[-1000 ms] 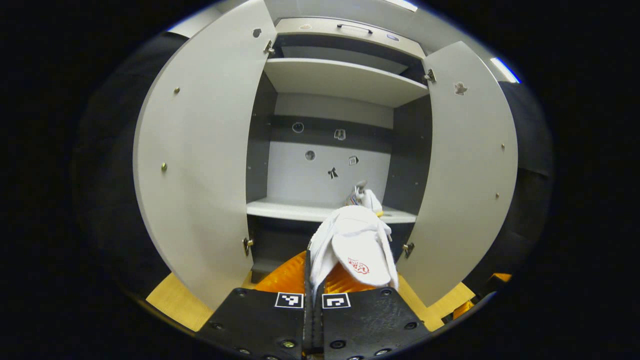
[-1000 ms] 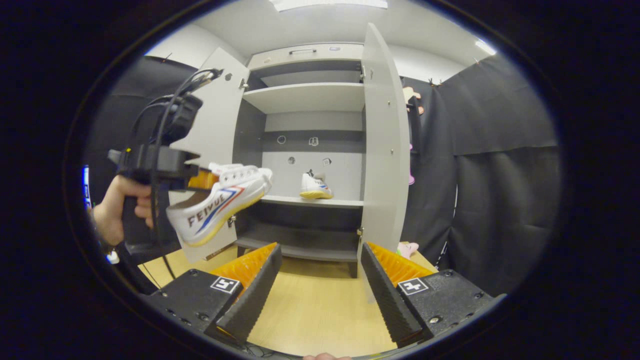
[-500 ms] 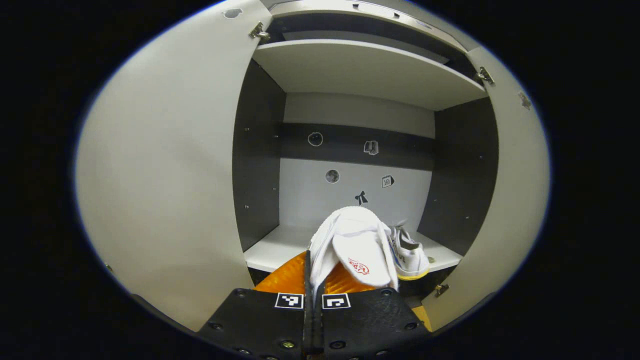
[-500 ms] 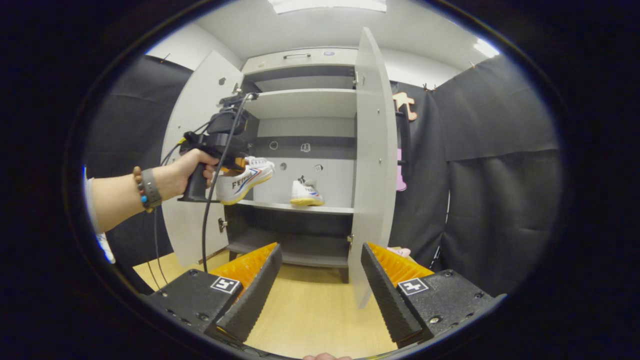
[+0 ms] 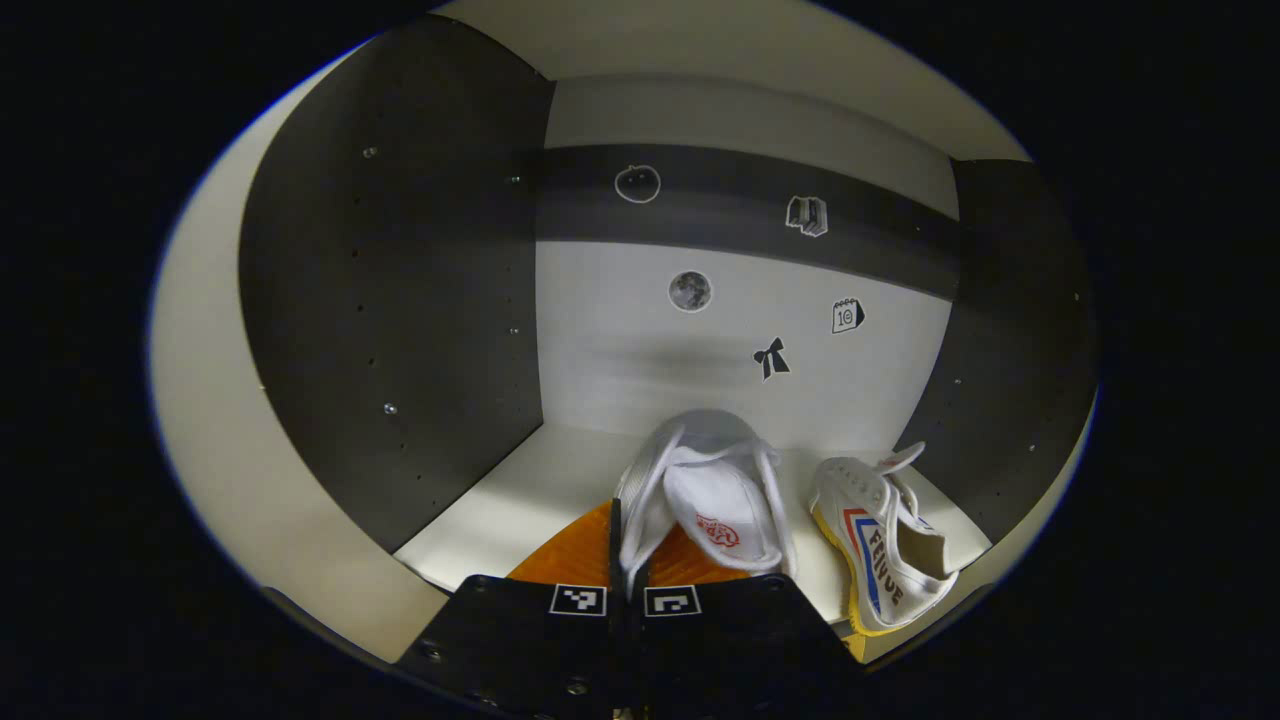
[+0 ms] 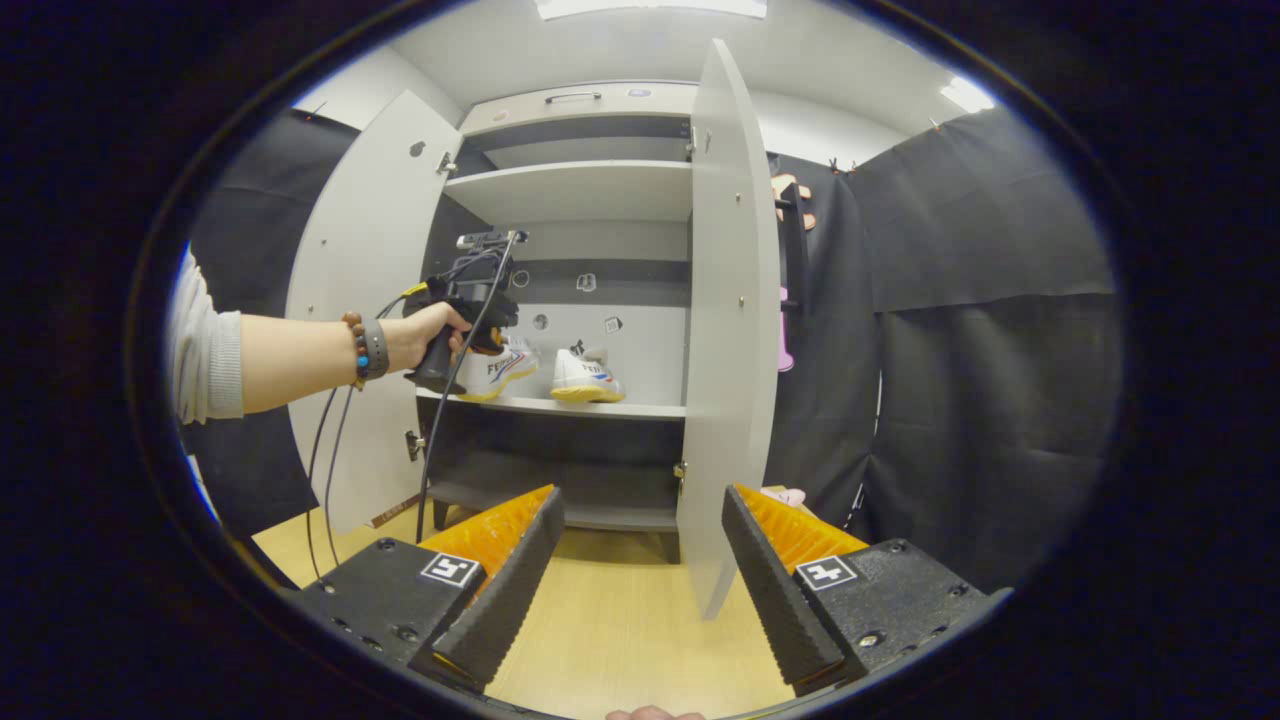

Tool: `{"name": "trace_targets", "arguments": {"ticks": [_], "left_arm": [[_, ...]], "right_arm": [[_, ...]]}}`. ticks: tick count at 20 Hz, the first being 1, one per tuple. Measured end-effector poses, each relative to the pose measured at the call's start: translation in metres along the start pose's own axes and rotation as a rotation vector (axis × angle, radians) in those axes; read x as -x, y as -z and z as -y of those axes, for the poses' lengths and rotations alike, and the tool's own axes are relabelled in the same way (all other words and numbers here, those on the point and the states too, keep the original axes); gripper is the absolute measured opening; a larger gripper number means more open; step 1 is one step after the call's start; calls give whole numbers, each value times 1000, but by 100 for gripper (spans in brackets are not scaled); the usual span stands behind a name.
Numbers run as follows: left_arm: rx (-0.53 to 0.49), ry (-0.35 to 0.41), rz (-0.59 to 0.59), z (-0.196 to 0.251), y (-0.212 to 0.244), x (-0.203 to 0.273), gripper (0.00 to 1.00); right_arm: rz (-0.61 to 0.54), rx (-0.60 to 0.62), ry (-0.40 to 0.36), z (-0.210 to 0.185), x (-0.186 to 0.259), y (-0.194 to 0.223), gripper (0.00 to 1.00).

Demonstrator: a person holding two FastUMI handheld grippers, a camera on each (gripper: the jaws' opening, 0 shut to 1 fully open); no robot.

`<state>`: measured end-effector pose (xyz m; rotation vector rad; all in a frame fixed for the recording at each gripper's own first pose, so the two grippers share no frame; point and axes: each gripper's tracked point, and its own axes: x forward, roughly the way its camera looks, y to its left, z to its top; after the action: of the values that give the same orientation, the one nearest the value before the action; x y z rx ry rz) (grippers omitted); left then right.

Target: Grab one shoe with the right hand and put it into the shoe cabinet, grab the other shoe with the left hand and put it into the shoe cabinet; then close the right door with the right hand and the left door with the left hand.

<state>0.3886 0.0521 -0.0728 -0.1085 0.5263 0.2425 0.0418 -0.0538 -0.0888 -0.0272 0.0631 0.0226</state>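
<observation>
Left tool (image 5: 628,560) carried its shoe (image 5: 705,495) onto the shelf (image 5: 520,500) — beside the other shoe (image 5: 885,545).

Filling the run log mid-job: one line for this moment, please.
left tool shut on second shoe, over middle shelf | first shoe on shelf | right tool open | both doors open

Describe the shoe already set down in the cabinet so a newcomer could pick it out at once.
Look at the open cabinet and find its middle shelf. Two white shoes are there; the free shoe stands on the shelf nearer the right door. Unlike the held shoe, clamped in the left gripper, nothing grips it.
</observation>
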Motion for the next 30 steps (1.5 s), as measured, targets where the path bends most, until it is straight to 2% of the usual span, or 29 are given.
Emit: {"name": "trace_targets", "arguments": {"ticks": [4,6,7,8,10,11,13,16,17,19,20,24,27,30], "left_arm": [[31,19,-84,9,8,-17,0],[0,11,-125,6,14,-24,0],[-5,15,-145,9,18,-26,11],[-4,20,-146,10,18,-28,0],[16,72,-140,18,17,-26,1],[25,79,-140,18,16,-24,13],[40,104,-129,19,13,-19,25],[22,133,-113,17,9,-4,34],[9,138,-100,17,7,1,53],[-10,140,-82,13,5,14,53],[-6,153,-59,15,3,23,36],[-30,151,118,1,-30,75,36],[-39,179,254,-6,-44,144,36],[-67,198,420,-13,-30,224,39]], "right_arm": [[-4,-8,4,0,-5,2,100],[-12,-12,2,-1,-6,6,100],[-14,-14,1,-1,-7,7,100],[-19,-16,-1,-2,-8,10,100],[-27,-20,-5,-3,-10,12,100],[-29,-22,-8,-3,-11,13,100],[-28,-24,-13,-5,-12,13,100],[-26,-23,-23,-7,-14,12,100],[-23,-25,-27,-8,-14,11,100],[-15,-28,-35,-10,-13,8,100],[-9,-28,-38,-11,-13,6,100],[15,-27,-56,-14,-8,-6,100],[53,-27,-62,-13,0,-23,100],[87,-17,-59,-9,10,-38,99]]}}
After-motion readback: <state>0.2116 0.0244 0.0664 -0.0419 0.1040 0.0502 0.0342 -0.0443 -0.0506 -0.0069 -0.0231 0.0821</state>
